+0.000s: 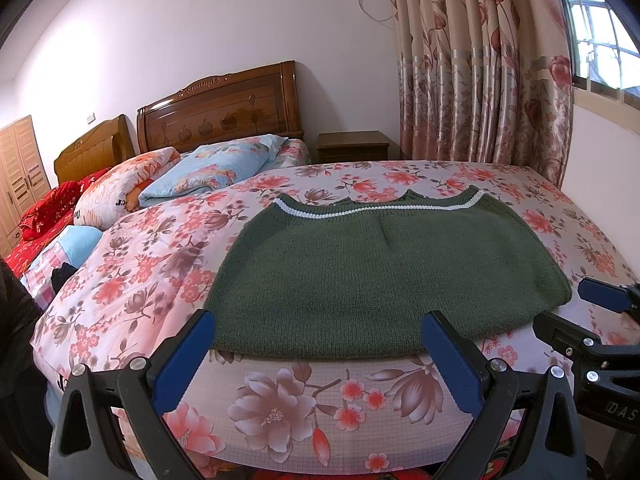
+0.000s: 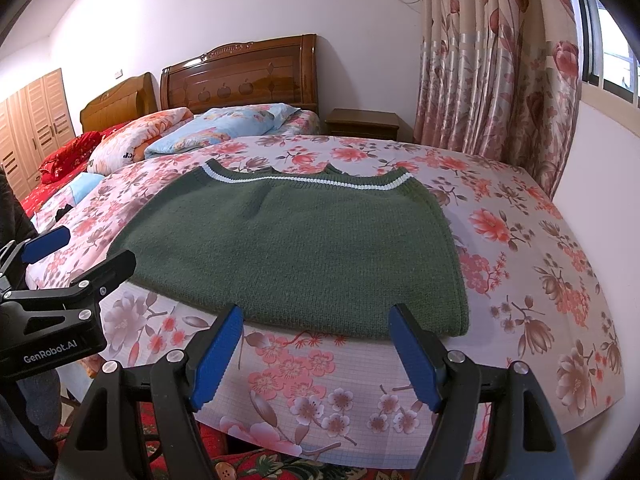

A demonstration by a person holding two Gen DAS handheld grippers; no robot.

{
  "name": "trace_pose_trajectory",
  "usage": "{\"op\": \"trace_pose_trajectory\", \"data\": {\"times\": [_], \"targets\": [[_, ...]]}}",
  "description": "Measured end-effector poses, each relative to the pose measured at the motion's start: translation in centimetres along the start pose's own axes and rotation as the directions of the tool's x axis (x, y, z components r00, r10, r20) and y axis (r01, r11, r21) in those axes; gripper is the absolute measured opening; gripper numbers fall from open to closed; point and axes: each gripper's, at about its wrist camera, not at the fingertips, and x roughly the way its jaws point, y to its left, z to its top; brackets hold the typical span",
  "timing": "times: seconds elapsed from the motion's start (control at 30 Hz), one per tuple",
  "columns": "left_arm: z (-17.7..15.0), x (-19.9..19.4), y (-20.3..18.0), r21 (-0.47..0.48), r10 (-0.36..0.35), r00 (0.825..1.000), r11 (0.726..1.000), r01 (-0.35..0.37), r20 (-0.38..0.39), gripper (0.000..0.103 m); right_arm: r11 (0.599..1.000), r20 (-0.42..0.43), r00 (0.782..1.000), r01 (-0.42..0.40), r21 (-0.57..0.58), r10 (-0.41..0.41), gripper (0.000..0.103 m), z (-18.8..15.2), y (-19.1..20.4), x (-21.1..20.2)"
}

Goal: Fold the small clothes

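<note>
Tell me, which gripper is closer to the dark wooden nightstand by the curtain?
Right, probably. The right gripper waits open at the green knitted sweater's near-right edge, on the dark wooden nightstand's side. The left gripper waits open at the near-left edge, farther over.

Green knit vest (image 1: pixel 384 276): folded, underside hidden. Wardrobe (image 1: pixel 18 176) cut off at 9 o'clock. Pillow (image 1: pixel 120 188) lettering partly hidden.
</note>
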Motion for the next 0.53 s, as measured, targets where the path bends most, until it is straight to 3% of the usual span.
{"op": "trace_pose_trajectory", "data": {"times": [0.53], "targets": [[-0.17,0.06,0.15,-0.002,0.000,1.000,1.000,0.000,0.000,0.103,1.000,0.000,1.000,-0.001,0.000,0.001,0.077,-0.06,-0.01,0.01]]}}
